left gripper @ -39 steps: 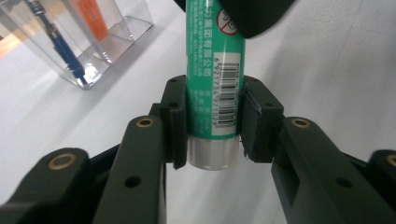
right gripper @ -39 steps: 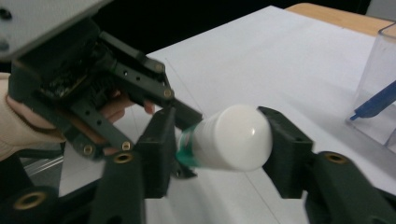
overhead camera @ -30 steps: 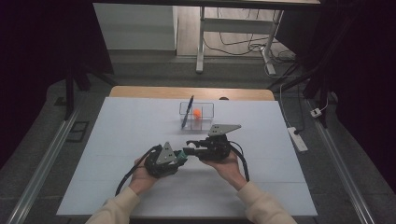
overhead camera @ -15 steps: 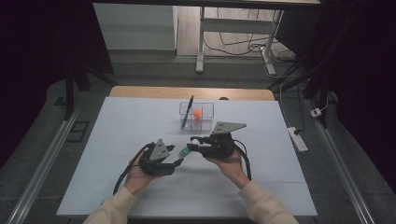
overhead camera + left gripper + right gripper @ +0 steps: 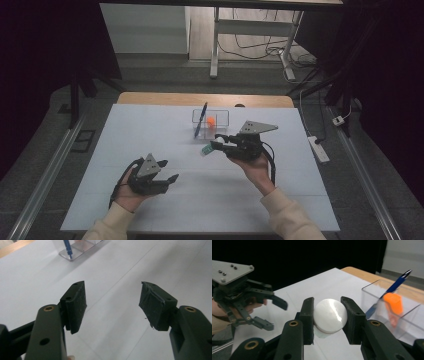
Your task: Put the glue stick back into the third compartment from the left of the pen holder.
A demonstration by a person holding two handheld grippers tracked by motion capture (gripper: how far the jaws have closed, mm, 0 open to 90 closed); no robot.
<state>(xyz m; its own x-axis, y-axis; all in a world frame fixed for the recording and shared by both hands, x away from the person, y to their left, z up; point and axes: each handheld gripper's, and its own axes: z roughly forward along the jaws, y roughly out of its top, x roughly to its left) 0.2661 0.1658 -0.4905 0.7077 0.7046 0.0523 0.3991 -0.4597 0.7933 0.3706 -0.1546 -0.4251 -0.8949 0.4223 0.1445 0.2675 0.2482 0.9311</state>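
Fingers, right gripper [image 5: 328, 320]: two black pads, clamped on either side of one small white round-topped bottle [image 5: 330, 316], its rounded end facing that gripper's camera.
Bottle: one, held clear of the table between the right jaws; in the high view it shows as a pale, greenish tip [image 5: 207, 149] at the left end of the right gripper [image 5: 216, 146], just near of the tray.
Fingers, left gripper [image 5: 112, 302]: two black pads standing well apart, bare white table between them, nothing gripped; these jaws have just been opening.
Grippers: two, each with a grey three-cornered plate on top; the left one [image 5: 167, 172] sits near and left on the table, the right one farther and more to the right; they are well apart.
Hands: two, one under each gripper; left hand [image 5: 127, 192], right hand [image 5: 255, 167], light sleeves coming in from the near edge.
Tray [image 5: 220, 116]: one clear open box at the far middle of the table, with a partition visible in the right gripper view [image 5: 409, 312].
Pen [image 5: 201, 119]: one, blue, leaning in the tray's left part.
Orange piece [image 5: 211, 120]: one, inside the tray, right of the pen.
Table [image 5: 150, 130]: one white top with a wooden strip along its far edge.
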